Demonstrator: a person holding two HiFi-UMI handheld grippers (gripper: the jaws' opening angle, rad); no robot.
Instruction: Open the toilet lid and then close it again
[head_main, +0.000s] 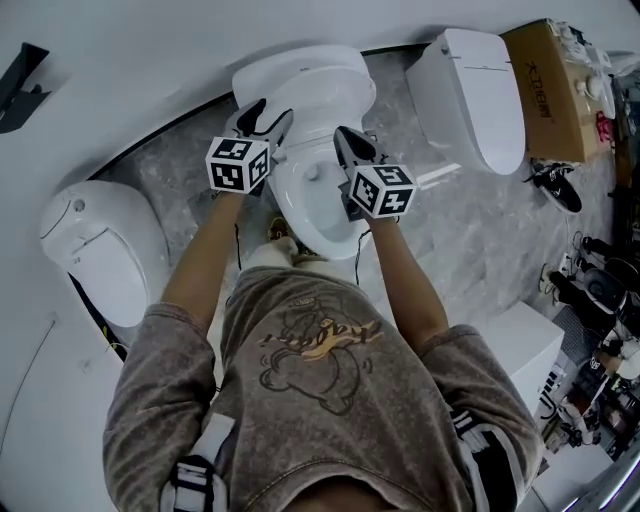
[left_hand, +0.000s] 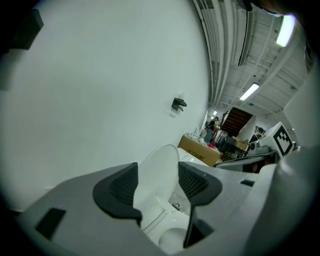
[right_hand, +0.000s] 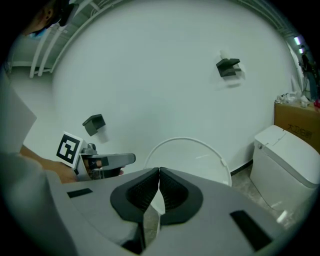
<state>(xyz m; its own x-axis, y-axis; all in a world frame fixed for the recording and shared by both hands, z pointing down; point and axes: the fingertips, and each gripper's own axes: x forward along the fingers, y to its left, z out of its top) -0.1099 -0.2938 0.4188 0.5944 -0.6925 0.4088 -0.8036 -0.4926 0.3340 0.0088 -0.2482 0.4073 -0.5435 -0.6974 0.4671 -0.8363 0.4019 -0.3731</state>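
The toilet (head_main: 318, 205) is set at the far edge of the floor, right against the white wall. A person is standing over it. Its lid (right_hand: 195, 157) is lifted up and stands almost straight, with its back to the wall. So the opening looks done, and the closing is most likely what is left.

The left gripper (head_main: 268, 118) is held wide. The lid is seen in the gap between its jaws, but the pads are not pressed on it. It cannot be told if the lid's edge is really inside the gap or just behind it. The right gripper (head_main: 345, 138) is squeezed shut with nothing in it. It is held over the right side of the bowl, near the lid.

To do the closing well, the lid should be taken by its edge, up near the top, where a small pull is enough to tip it. The edge should be pushed deep between the pads before they are closed. The lid looks smooth and shiny, so a grip at the very tips could slide off.

Then the lid should be tipped forward and brought down slowly, all the way. It should be let go only when it lies flat on the seat. If it is dropped early, a hard bang could be made.

The right gripper should be kept off the rim of the bowl, so that it is not caught under the lid.
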